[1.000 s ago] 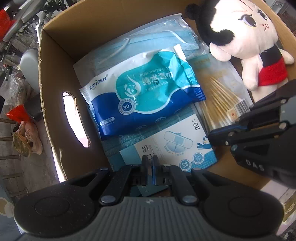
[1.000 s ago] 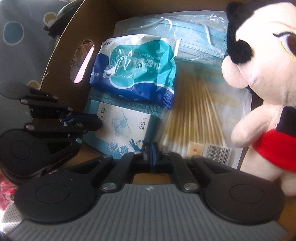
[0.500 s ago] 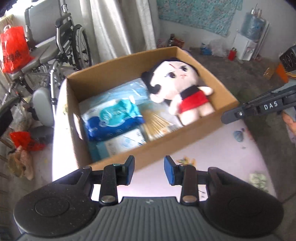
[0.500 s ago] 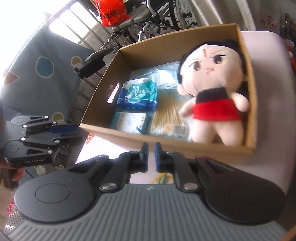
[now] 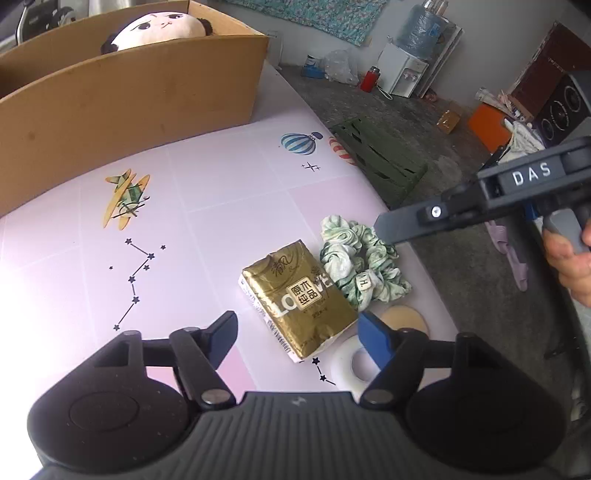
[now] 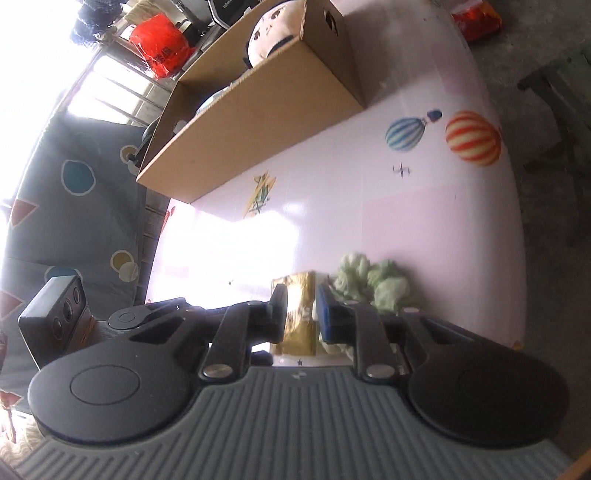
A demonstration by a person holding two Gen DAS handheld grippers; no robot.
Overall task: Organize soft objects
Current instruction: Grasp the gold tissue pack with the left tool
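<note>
A gold tissue pack [image 5: 299,299] lies on the pink table [image 5: 221,192], touching a green-and-white scrunchie [image 5: 364,269] on its right. My left gripper [image 5: 297,334] hovers just short of the pack, its jaws opening wide, with the pack's near end between the fingertips and untouched. My right gripper [image 6: 301,308] is opening with a narrow gap, through which the gold pack [image 6: 295,291] shows on the table beyond; the scrunchie [image 6: 369,284] is to its right. In the left wrist view the right gripper [image 5: 384,230] hangs over the scrunchie. The plush doll [image 5: 155,27] sits in the cardboard box [image 5: 129,99].
A white tape roll [image 5: 354,365] and a beige disc [image 5: 402,319] lie by the near right table edge. The box [image 6: 258,122] stands at the far left. A green stool [image 5: 380,158] is on the floor right of the table. A hand [image 5: 569,258] holds the right gripper.
Both grippers have come out of the box and swung across to the table over the gold pack and scrunchie. Both jaws, shut before, have parted, the left widely.
</note>
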